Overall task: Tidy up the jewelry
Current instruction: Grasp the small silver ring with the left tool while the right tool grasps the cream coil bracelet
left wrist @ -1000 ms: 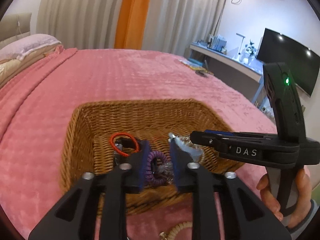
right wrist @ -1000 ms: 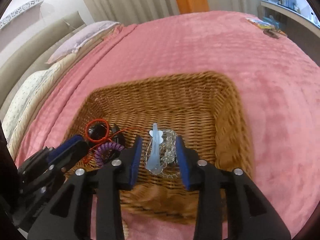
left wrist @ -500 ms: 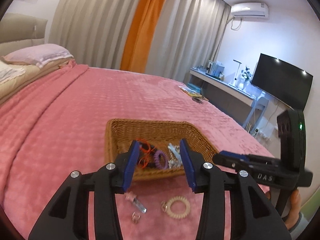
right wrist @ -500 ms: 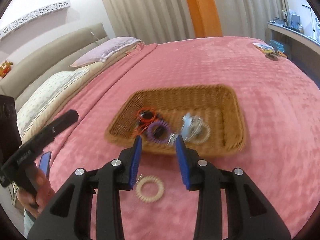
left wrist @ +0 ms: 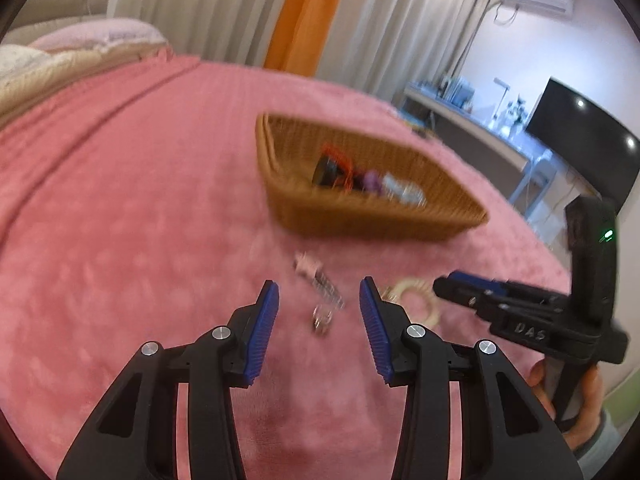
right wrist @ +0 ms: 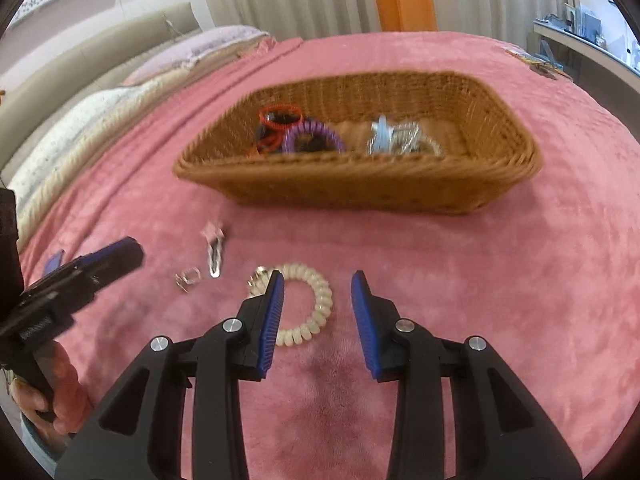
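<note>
A wicker basket [right wrist: 352, 184] [left wrist: 360, 216] sits on the pink blanket, holding a red hair tie [right wrist: 280, 114], a purple spiral tie [right wrist: 312, 136] and a pale blue clip [right wrist: 380, 138] beside silvery jewellery. In front of it lie a cream spiral tie [right wrist: 324, 300] [left wrist: 412, 292], a pink-topped metal hair clip [right wrist: 215, 256] [left wrist: 320, 280] and a small ring [right wrist: 188, 278] [left wrist: 322, 320]. My right gripper [right wrist: 318, 274] [left wrist: 444, 284] hovers open over the cream tie, its left finger hiding part of it. My left gripper [left wrist: 319, 283] [right wrist: 132, 248] is open above the clip and ring, touching neither.
Pillows [right wrist: 100, 120] and a headboard run along the left. Small items [right wrist: 536, 62] lie at the blanket's far right. A desk [left wrist: 472, 116] and a dark screen [left wrist: 580, 132] stand beyond the bed on the right. A hand [right wrist: 60, 392] holds the left gripper's handle.
Both grippers have drawn back out of the basket and come low over the blanket in front of it. The left jaws stand wider than before. The purple tie and blue clip stay in the basket.
</note>
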`<state>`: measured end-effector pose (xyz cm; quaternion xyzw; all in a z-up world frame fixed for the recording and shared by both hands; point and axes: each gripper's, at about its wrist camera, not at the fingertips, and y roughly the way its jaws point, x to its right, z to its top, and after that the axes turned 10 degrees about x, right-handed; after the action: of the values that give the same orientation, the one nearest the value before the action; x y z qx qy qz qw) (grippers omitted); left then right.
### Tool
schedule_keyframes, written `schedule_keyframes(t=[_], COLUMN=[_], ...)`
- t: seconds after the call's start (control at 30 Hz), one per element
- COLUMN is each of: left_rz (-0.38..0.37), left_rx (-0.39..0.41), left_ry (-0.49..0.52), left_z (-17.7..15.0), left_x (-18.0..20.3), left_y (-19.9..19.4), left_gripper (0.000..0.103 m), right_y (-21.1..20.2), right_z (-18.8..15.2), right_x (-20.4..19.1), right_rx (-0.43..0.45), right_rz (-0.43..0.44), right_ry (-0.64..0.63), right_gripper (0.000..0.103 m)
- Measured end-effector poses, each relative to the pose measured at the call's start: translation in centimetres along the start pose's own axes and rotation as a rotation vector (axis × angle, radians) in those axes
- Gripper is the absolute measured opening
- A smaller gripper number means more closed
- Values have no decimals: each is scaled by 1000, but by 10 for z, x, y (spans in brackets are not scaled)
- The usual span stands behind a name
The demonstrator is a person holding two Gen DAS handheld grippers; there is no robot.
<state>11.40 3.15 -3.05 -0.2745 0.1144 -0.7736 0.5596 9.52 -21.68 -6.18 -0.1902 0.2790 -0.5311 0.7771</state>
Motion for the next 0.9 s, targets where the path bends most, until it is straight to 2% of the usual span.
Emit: schedule_keyframes(t=[0.1, 0.27, 0.33, 0.47, 0.53, 0.6, 0.67, 0.8, 0.9], left_rz=[24, 54, 69, 71, 79, 85, 82, 73, 69], left_rx=[-1, -83, -89, -93, -91, -89, -87, -89, -89], left_ry=[11, 94, 128, 127, 131, 133, 131, 135, 140], left_z=[-2, -17, -21, -23, -23, -23, -23, -24, -24], left_x=[-3, 7, 13, 14, 16, 16, 17, 17, 17], left_y=[5, 25, 26, 27, 28, 28, 28, 27, 28], left_gripper=[40, 40, 40, 40, 37, 29, 25, 15, 12], right_y=[6, 11, 14, 18, 19, 20, 21, 21, 22], right_z=[-4, -10, -11, -11, -11, -12, -11, -11, -11], right_x=[-2, -5, -4, -7, -10, -13, -13, -14, -17], right_rx=[-13, -11, -18, -23, -23, -22, -21, -17, -17], right_rz=[-23, -45, -47, -63, -80, -94, -109, -127, -139], right_ry=[-9, -36, -31, -44, -59, -64, -59, -62, -77], right_gripper=[32, 32, 32, 32, 32, 31, 25, 22, 21])
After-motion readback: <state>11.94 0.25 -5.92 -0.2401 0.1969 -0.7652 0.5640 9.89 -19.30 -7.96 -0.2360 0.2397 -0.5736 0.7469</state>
